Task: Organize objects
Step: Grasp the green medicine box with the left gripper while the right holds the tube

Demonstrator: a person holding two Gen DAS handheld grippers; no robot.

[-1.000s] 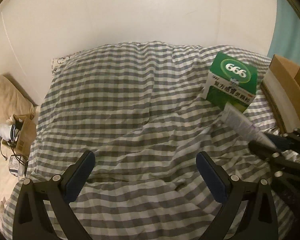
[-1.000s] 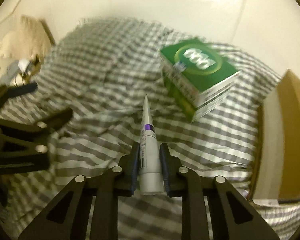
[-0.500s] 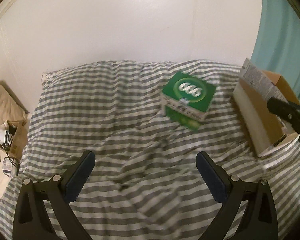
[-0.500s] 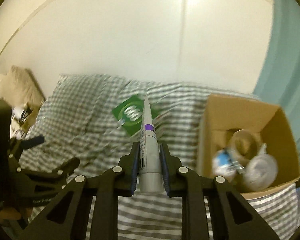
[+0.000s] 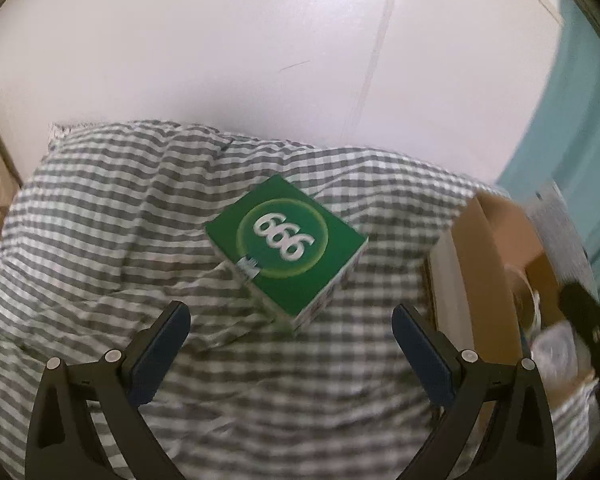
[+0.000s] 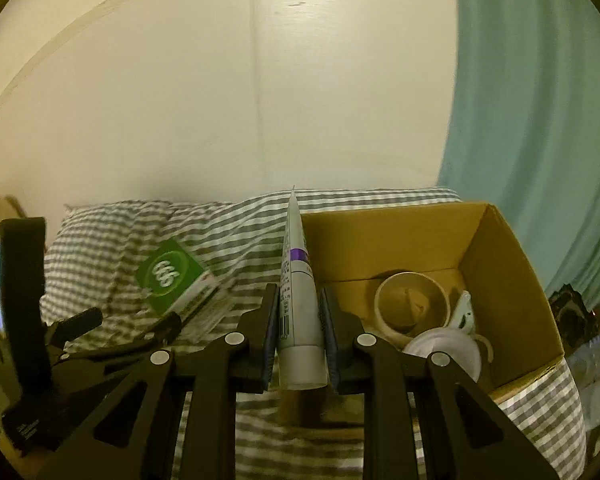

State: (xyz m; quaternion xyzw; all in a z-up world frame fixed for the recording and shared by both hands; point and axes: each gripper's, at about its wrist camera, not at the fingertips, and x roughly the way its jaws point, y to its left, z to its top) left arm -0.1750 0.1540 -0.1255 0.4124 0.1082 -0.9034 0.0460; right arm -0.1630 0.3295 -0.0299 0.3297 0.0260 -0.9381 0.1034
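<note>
My right gripper (image 6: 299,320) is shut on a white tube with a purple band (image 6: 296,292), held in the air just left of an open cardboard box (image 6: 500,264). The box holds a tan cup (image 6: 410,306) and white items (image 6: 444,352). A green box marked 666 (image 5: 286,246) lies on the striped bed, ahead of my open, empty left gripper (image 5: 290,344). The green box also shows in the right wrist view (image 6: 172,276), left of the tube. The cardboard box shows at the right of the left wrist view (image 5: 496,264).
The grey-and-white checked bedcover (image 5: 100,240) fills the area. A white wall (image 5: 260,60) stands behind the bed and a teal curtain (image 6: 540,120) hangs to the right. My left gripper body (image 6: 24,320) is at the left of the right wrist view.
My right gripper has lifted the tube from the bed and carried it right to the cardboard box. My left gripper has moved closer to the green box.
</note>
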